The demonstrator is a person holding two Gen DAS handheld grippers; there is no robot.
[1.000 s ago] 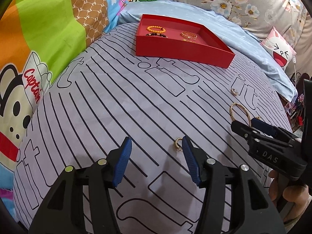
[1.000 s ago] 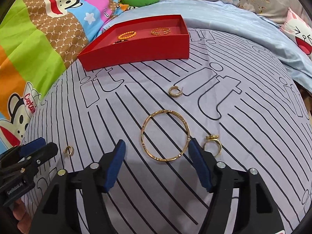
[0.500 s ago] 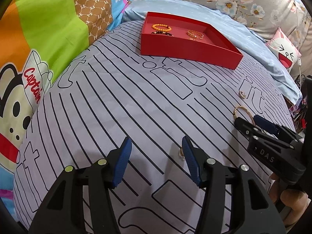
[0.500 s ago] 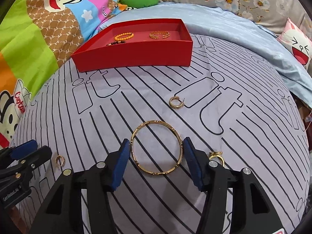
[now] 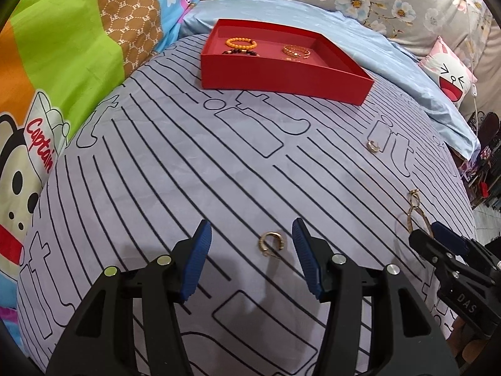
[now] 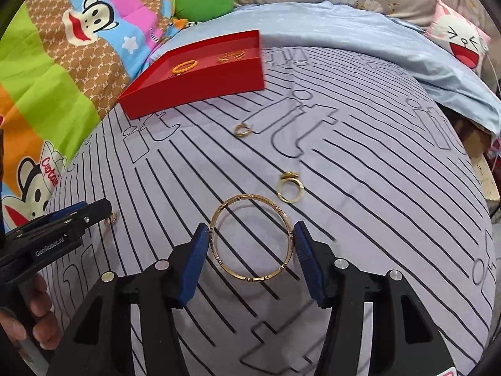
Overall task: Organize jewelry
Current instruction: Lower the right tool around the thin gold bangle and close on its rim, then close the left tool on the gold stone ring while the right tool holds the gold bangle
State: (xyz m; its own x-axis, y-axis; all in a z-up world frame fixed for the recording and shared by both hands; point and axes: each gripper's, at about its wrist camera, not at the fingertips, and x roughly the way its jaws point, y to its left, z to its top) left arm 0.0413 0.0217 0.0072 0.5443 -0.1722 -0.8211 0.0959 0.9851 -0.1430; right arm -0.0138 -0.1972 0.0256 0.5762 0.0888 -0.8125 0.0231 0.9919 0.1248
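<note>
A red tray [image 5: 281, 72] [image 6: 200, 86] sits at the far side of the striped bed cover, holding an orange bead bracelet [image 5: 241, 43] [image 6: 184, 66], a dark bead bracelet [image 5: 239, 52] and a gold bracelet [image 5: 296, 51] [image 6: 231, 55]. My left gripper [image 5: 250, 244] is open, its pads either side of a small gold hoop earring [image 5: 271, 243] [image 6: 111, 218]. My right gripper [image 6: 252, 244] [image 5: 438, 238] is open, straddling a large gold bangle [image 6: 252, 242] [image 5: 418, 219]. A gold ring [image 6: 290, 188] [image 5: 414, 193] and a second hoop earring [image 6: 243, 129] [image 5: 373, 146] lie loose on the cover.
Colourful monkey-print bedding [image 5: 62, 62] rises at the left. A light blue sheet [image 5: 391, 56] and a pink cartoon pillow [image 5: 451, 72] lie behind and right of the tray. The bed edge drops off at the right [image 6: 482, 169].
Both grippers have moved forward and lower over the cover. The earring now lies between my left pads and the bangle between my right pads. Nothing has been gripped.
</note>
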